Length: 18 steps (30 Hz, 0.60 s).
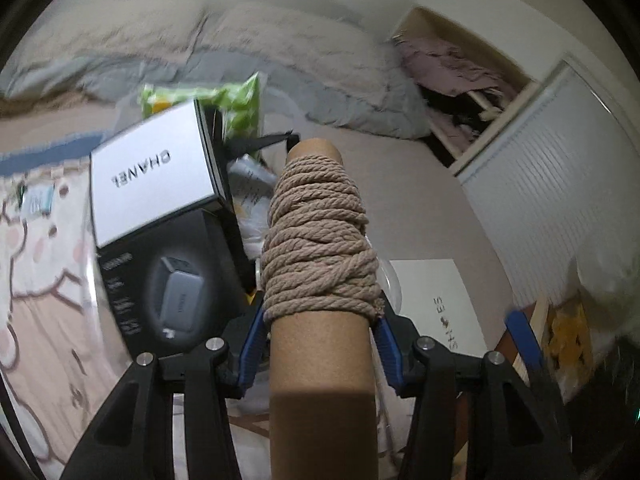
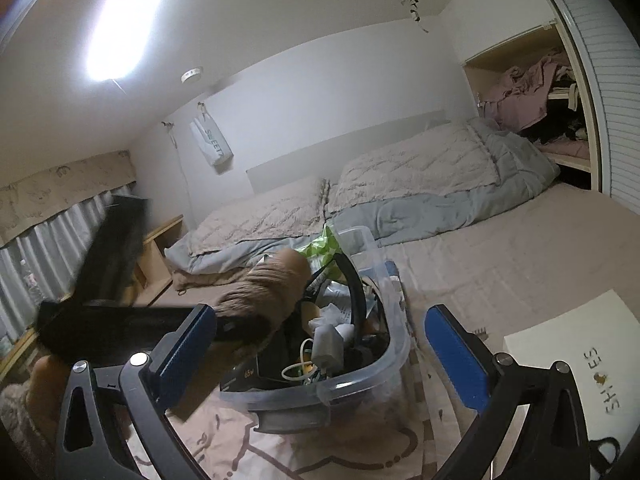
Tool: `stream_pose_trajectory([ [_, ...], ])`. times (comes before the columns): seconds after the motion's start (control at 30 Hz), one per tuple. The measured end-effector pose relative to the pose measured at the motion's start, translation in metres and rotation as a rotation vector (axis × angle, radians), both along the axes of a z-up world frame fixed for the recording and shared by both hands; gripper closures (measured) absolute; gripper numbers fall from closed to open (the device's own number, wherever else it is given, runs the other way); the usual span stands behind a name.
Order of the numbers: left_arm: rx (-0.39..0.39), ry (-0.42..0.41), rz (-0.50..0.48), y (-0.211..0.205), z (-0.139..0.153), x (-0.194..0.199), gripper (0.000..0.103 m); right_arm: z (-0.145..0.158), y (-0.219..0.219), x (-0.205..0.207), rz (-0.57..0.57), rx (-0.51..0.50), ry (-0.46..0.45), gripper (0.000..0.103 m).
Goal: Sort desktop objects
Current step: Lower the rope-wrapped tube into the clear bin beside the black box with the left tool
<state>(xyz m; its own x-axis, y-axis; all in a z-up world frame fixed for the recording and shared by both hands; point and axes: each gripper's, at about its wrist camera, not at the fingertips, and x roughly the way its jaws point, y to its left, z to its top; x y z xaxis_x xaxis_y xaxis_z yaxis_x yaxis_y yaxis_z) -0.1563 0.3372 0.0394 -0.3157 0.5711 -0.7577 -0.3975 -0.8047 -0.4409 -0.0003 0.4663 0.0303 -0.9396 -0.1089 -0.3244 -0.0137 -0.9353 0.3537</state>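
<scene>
The left gripper (image 1: pixel 322 344) points forward and slightly upward, its 2 blue-padded fingers (image 1: pixel 253 350) closed against the sides of a cardboard tube wound with rope (image 1: pixel 320 280), which stands between them and runs along their axis. The black linkages behind the pads angle inward toward the tube. In the right wrist view the left gripper appears as a blurred dark shape at the left, carrying the tube. The right gripper (image 2: pixel 320 350) is spread wide, its 2 blue pads (image 2: pixel 456 354) well apart with nothing between them, and it is tilted forward and down.
</scene>
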Motion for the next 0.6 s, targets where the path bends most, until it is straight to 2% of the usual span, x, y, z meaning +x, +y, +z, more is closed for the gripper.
stream_pose_trajectory([
  [0.07, -0.023, -0.068, 0.039, 0.01, -0.009, -0.013, 0.053, 0.003, 0.002, 0.005, -0.001, 0.004, 0.005, 0.0],
  [0.33, -0.12, -0.169, 0.166, 0.03, -0.022, -0.047, 0.053, 0.014, 0.009, 0.018, -0.007, 0.053, 0.034, 0.0],
  [0.47, -0.181, -0.142, 0.192, 0.045, -0.023, -0.065, 0.053, 0.014, 0.015, 0.021, -0.01, 0.064, 0.034, 0.0],
  [0.6, -0.235, -0.138, 0.203, 0.061, -0.031, -0.081, 0.052, 0.012, 0.026, 0.025, -0.021, 0.027, 0.052, 0.0],
])
